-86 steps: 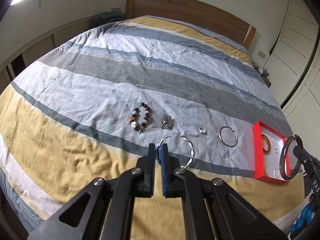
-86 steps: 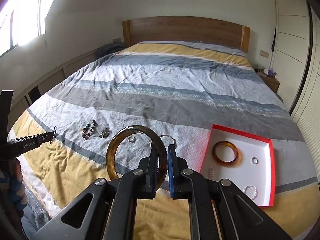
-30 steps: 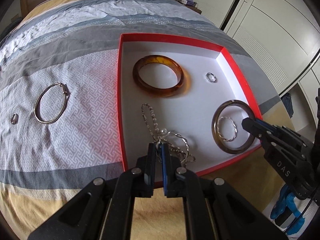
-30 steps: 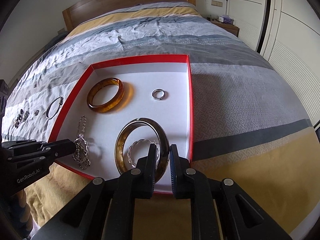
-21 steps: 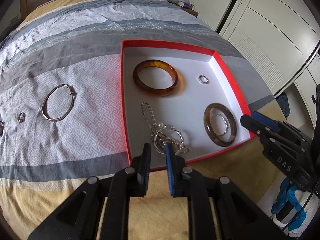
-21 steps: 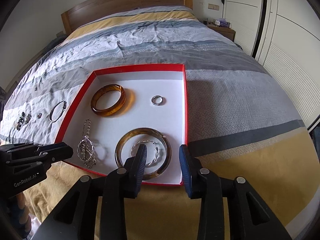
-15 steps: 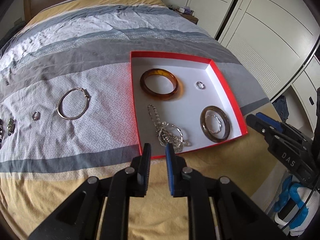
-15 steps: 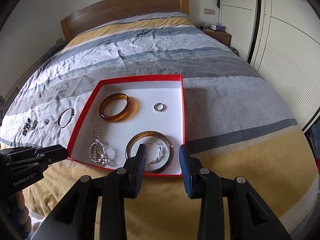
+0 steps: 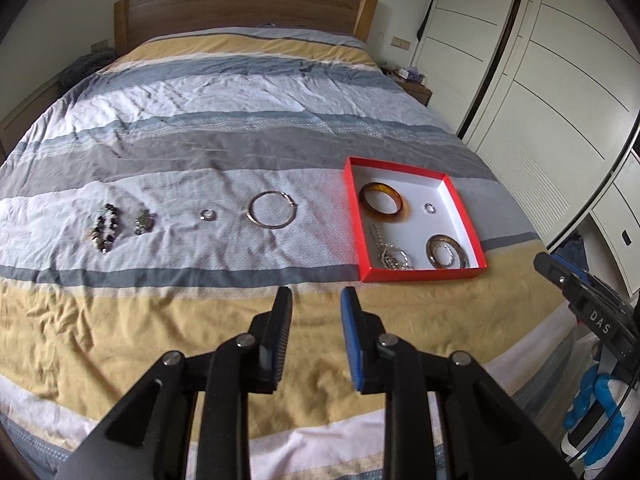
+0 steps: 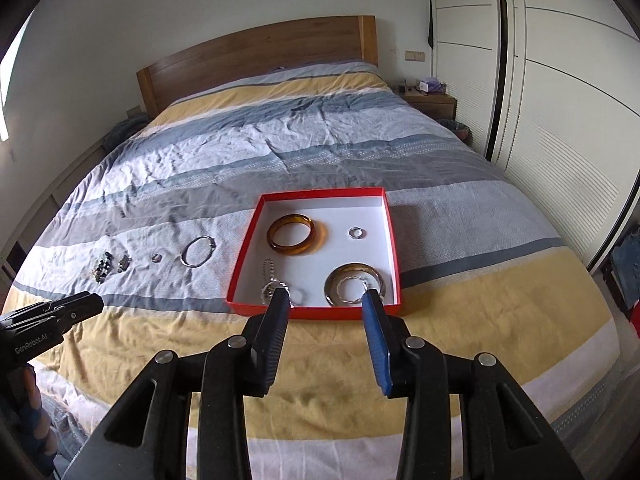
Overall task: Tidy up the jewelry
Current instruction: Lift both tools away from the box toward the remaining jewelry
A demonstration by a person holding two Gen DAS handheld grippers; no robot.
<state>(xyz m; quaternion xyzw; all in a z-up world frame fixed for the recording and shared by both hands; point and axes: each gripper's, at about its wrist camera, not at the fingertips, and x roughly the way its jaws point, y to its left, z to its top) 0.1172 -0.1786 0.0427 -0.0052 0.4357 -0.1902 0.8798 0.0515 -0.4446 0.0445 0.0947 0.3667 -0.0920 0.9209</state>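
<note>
A red box [image 9: 464, 212] [image 10: 394, 240] with a white floor lies on the striped bed. In it are an amber bangle [image 9: 381, 198] [image 10: 291, 235], a small ring [image 9: 429, 208] [image 10: 355, 233], a silver chain [image 9: 390, 254] [image 10: 272, 284] and a dark bangle [image 9: 446, 251] [image 10: 354, 280] around a twisted silver bracelet. Left of the box on the sheet lie a silver hoop bracelet [image 9: 272, 215] [image 10: 198, 251], a ring [image 9: 208, 215], a charm [image 9: 144, 222] and a beaded bracelet [image 9: 105, 232]. My left gripper [image 9: 315, 300] and right gripper [image 10: 325, 300] hang above the yellow stripe, jaws opening, nothing between them.
The wooden headboard [image 9: 240, 8] stands at the far end. White wardrobe doors [image 9: 540, 80] run along the right, with a bedside table [image 10: 430, 102] beyond. Blue-and-white objects [image 9: 596, 412] sit on the floor by the bed's near right corner.
Both grippers let go inside the box, the left of the chain, the right of the dark bangle. Their jaws opened and both pulled up and back, so the box now looks farther away.
</note>
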